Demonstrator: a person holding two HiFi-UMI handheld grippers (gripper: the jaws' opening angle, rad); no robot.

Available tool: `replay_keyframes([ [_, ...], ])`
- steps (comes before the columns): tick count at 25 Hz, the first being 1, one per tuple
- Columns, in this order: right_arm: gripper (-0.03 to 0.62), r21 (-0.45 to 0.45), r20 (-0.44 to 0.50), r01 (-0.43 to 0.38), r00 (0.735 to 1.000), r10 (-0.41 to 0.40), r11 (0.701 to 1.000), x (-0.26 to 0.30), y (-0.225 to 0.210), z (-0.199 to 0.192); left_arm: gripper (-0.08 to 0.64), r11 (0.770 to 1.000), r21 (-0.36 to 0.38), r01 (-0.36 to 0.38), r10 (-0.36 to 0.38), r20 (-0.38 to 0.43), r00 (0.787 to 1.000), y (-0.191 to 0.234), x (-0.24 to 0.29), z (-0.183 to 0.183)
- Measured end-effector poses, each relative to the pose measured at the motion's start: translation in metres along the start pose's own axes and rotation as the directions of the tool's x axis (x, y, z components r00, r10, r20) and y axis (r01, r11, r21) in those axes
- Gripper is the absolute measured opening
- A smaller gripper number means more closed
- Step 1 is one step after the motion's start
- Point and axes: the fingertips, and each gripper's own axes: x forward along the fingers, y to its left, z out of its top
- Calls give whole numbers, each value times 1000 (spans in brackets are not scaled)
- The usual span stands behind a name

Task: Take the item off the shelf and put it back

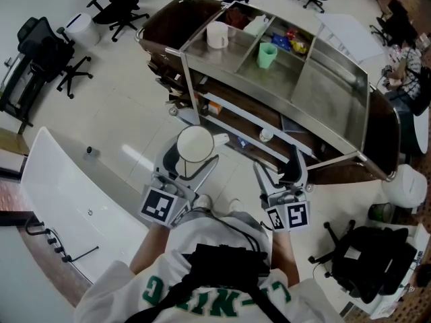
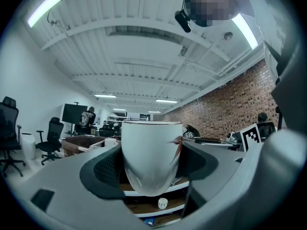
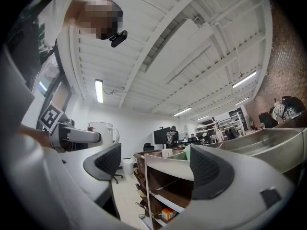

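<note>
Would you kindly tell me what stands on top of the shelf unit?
A white mug and a green cup in separate compartments, small packets behind the cup. The shelves beneath are mostly covered.

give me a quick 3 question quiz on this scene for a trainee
1. True or false: the left gripper is shut on the white ceramic mug.
2. What is between the right gripper's jaws? A a bottle, B a box, C nothing.
3. Fill in: the green plastic cup stands on the steel shelf cart's ___ tier.
Key: 1 true; 2 C; 3 top.
</note>
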Motion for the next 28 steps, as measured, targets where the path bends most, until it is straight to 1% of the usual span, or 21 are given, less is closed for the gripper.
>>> replay_keyframes([
  [6, 459, 17, -21, -14, 1000, 14, 1000, 1, 2, -9, 354, 999, -18, -27, 26, -61, 998, 5, -6, -26],
  [10, 459, 34, -47, -31, 998, 33, 999, 2, 6, -21, 354, 999, 4, -42, 42, -110, 993, 14, -13, -64],
  [11, 459, 37, -54, -35, 998, 37, 999, 3, 7, -24, 356, 999, -5, -47, 46, -117, 992, 15, -13, -71],
  [13, 459, 42, -67, -41, 997, 44, 998, 5, 8, -30, 354, 997, -54, -57, 49, -129, 990, 13, -11, -77],
  [14, 459, 46, -75, -43, 996, 46, 998, 6, 8, -34, 354, 996, -65, -60, 51, -134, 990, 14, -10, -84],
  [16, 459, 51, -94, -44, 994, 49, 998, 7, 7, -42, 354, 997, -49, -64, 57, -139, 989, 18, -8, -103],
  [19, 459, 61, -118, -42, 992, 49, 997, 9, 3, -54, 354, 997, -43, -62, 55, -149, 987, 20, 2, -126],
  [23, 459, 70, -156, -42, 986, 52, 997, 17, -5, -80, 356, 995, -82, -50, 33, -195, 980, 20, 30, -148],
  [25, 459, 76, -177, -42, 983, 55, 996, 22, -10, -95, 354, 995, -88, -48, 28, -212, 977, 23, 45, -167],
  [28, 459, 86, -205, -41, 977, 57, 995, 29, -17, -122, 354, 993, -102, -60, 33, -249, 968, 33, 65, -207],
])
